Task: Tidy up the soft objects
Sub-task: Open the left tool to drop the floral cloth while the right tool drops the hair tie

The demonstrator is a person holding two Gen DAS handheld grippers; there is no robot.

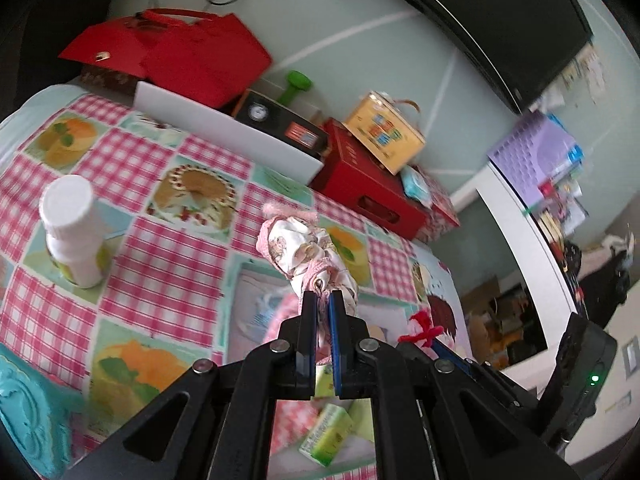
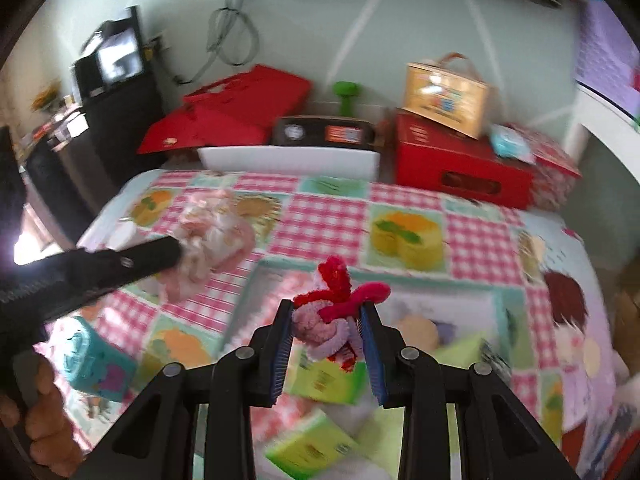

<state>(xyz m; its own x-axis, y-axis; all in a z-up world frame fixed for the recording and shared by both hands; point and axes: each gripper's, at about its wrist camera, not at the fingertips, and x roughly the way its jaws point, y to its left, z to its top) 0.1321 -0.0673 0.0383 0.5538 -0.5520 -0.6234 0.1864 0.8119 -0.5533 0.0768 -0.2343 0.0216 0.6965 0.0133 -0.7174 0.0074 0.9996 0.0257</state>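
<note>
A: What is laid over the table?
B: A checked tablecloth [image 1: 168, 240] in pink and white, printed with cake pictures, is spread across it.

A: What is found on the cloth?
B: A white bottle [image 1: 74, 232] is stood upright at the left. A turquoise box [image 2: 94, 364] and green cartons [image 2: 328, 376] are seen nearer the camera, partly blurred.

A: What is placed behind the table?
B: A white tray [image 2: 288, 162] is set at the far edge. Red boxes [image 1: 172, 54] are stacked at the left, a black box [image 1: 280, 124] is behind the tray, and a yellow case [image 2: 446, 94] is rested on a red crate [image 2: 460, 168]. A green dumbbell [image 2: 346, 96] is seen against the wall.
</note>
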